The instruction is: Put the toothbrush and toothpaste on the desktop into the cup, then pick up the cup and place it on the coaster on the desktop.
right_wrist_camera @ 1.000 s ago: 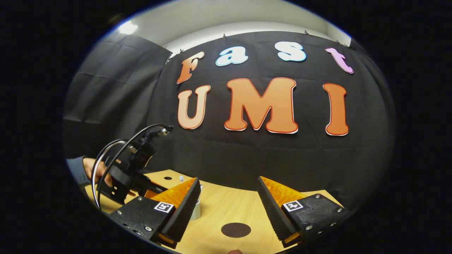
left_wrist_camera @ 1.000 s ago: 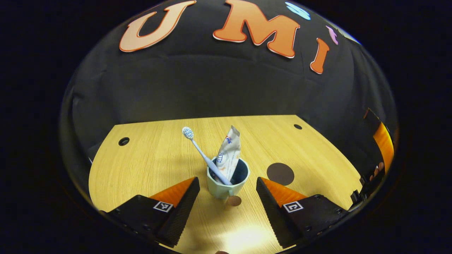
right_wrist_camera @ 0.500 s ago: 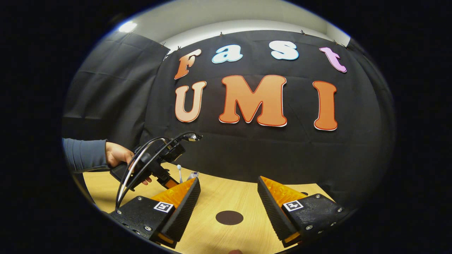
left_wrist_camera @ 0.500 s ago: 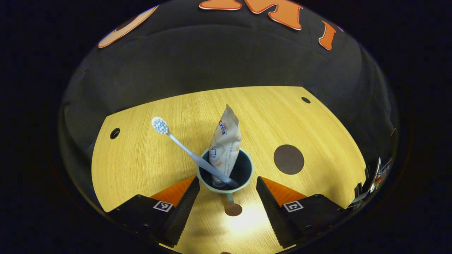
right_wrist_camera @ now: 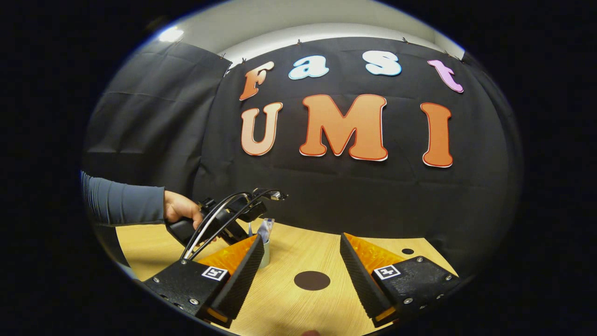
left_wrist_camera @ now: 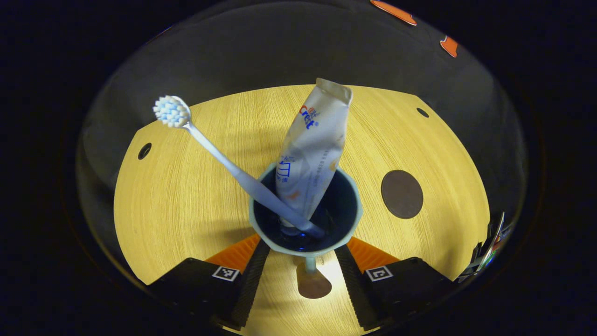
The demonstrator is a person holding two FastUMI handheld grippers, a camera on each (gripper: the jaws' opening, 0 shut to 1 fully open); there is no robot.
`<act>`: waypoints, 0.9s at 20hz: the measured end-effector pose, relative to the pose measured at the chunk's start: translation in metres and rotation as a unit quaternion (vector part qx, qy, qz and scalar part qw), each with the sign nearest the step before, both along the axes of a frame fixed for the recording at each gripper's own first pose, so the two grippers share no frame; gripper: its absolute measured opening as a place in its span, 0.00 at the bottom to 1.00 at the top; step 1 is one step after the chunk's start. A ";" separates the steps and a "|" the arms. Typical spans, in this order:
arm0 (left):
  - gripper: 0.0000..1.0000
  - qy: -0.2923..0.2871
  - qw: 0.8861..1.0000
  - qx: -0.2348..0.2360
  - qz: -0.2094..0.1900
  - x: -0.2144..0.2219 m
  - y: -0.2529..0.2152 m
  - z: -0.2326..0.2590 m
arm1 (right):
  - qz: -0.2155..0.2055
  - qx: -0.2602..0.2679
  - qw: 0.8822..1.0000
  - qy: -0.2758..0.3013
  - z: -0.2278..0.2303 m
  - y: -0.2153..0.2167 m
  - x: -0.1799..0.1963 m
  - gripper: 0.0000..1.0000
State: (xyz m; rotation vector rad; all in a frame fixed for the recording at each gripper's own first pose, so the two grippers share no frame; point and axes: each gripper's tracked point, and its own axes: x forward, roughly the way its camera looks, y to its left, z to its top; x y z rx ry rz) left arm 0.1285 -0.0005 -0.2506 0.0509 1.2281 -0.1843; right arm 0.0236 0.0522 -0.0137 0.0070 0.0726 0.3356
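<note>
Standing on the pale wooden desktop point(left_wrist_camera: 186, 200), the pale green ceramic cup with a dark inside point(left_wrist_camera: 305, 212) sits directly ahead of the left gripper point(left_wrist_camera: 301, 280) in the left gripper view. Its small handle points back toward the camera, down between the two fingers. The fingers lie on either side of the cup's base and handle, still parted with bare wood between them; whether either one touches the cup cannot be told from this angle.

Inside the cup, the light blue plastic toothbrush point(left_wrist_camera: 219, 156) leans out to the left with its white bristle head high over the rim. The white squeezed toothpaste tube point(left_wrist_camera: 312, 149) stands nearly upright beside it, its flat crimped end on top. The round dark brown coaster point(left_wrist_camera: 402, 193) lies flat on the desktop to the right of the cup, apart from it.

In the right gripper view, the right gripper point(right_wrist_camera: 301, 275) hovers above the desktop with its fingers spread wide and nothing between them. The coaster point(right_wrist_camera: 312, 280) shows in that gap, farther off. To the left, a hand point(right_wrist_camera: 179, 209) with a blue-grey sleeve point(right_wrist_camera: 123, 204) holds the left gripper's body close to the cup point(right_wrist_camera: 265, 254).
</note>
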 end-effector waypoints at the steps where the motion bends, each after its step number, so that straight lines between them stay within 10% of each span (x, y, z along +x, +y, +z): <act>1: 0.79 0.002 1.000 0.005 -0.003 -0.002 -0.002 0.000 | 0.005 0.002 1.000 0.002 -0.001 0.003 -0.002 0.98; 6: 0.60 0.013 1.000 0.010 -0.005 -0.014 -0.017 -0.017 | 0.010 0.010 1.000 0.009 -0.005 0.009 -0.002 0.98; 8: 0.28 0.011 1.000 0.010 0.004 -0.011 -0.027 -0.017 | 0.007 0.012 1.000 0.008 -0.004 0.009 -0.004 1.00; 18: 0.31 -0.022 1.000 0.000 0.007 -0.003 -0.033 -0.019 | -0.013 0.026 0.999 0.021 -0.011 -0.007 -0.008 0.99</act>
